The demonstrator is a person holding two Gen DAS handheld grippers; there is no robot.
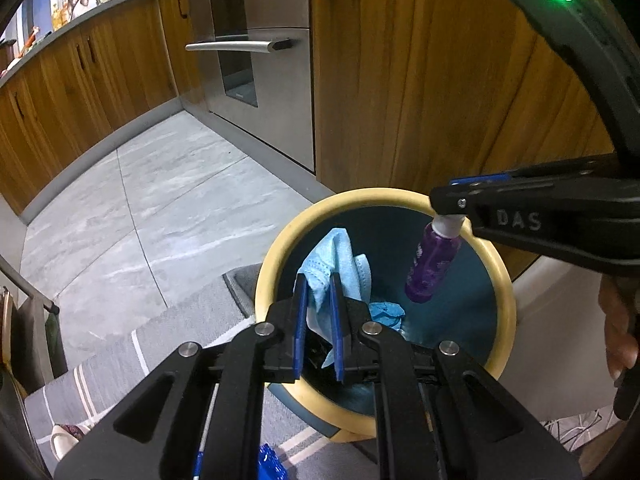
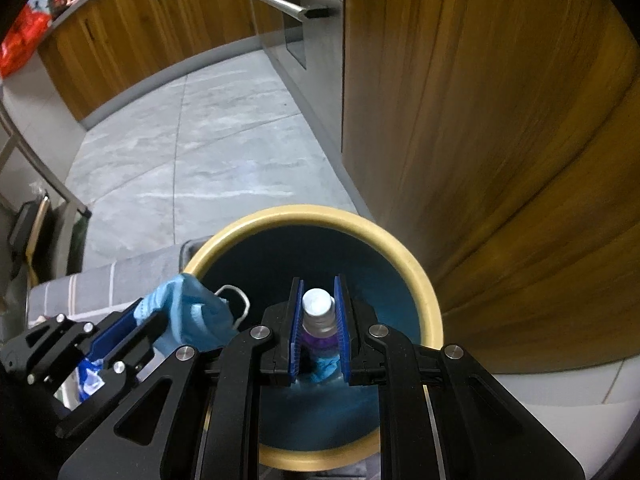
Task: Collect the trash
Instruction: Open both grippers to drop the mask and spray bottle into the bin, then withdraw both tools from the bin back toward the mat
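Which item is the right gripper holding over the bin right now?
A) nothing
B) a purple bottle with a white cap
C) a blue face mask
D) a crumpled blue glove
B: the right gripper is shut on the purple bottle, gripped at its white cap above the bin.

The round trash bin (image 1: 505, 280) has a cream-yellow rim and a dark teal inside. Above the bin's opening, the crumpled fabric face mask (image 1: 334, 264) is pale blue, and the small plastic bottle (image 1: 430, 266) is translucent purple with a white cap. Both black grippers carry bright blue finger pads (image 2: 297, 320). Behind the bin stand warm brown wood-grain cabinets (image 1: 420, 80); the tiled floor (image 1: 160, 192) is grey marbled with white streaks.
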